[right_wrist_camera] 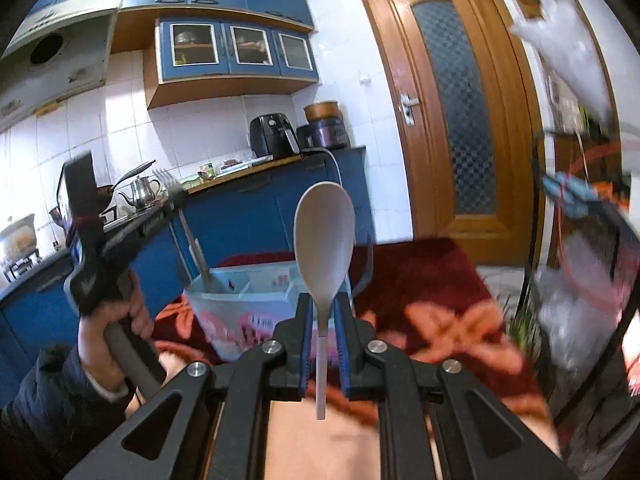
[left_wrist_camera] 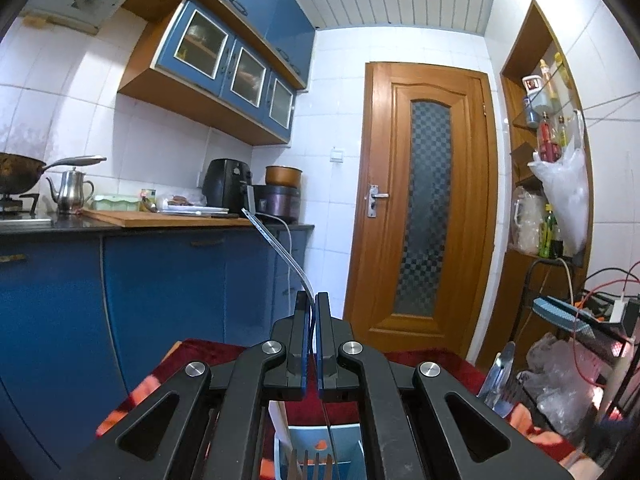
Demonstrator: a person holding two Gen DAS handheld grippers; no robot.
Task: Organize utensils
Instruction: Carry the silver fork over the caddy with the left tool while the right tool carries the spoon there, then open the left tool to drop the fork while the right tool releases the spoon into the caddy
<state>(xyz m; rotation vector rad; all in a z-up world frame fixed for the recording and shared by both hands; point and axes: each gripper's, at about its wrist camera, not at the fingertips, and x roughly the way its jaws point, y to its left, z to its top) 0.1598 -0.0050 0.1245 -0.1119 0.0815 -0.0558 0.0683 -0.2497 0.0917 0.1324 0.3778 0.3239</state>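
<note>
Spoon (right_wrist_camera: 324, 240) pale, bowl up, clamped in right gripper (right_wrist_camera: 324, 316); left gripper (left_wrist_camera: 312, 312) pinches thin clear handle (left_wrist_camera: 276, 246).

Utensil holder (right_wrist_camera: 256, 304) sits frame centre on the cloth-covered table (right_wrist_camera: 432, 280), behind the right gripper (right_wrist_camera: 323, 312). Counter (right_wrist_camera: 248, 168) runs upper left; door (right_wrist_camera: 460, 100) upper right. Kettle (right_wrist_camera: 141, 192) stands on the counter's left end.

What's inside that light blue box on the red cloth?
The utensil box has dividers, and one metal utensil handle stands in its left compartment. The spoon hides the right part; its bottom isn't visible.
</note>
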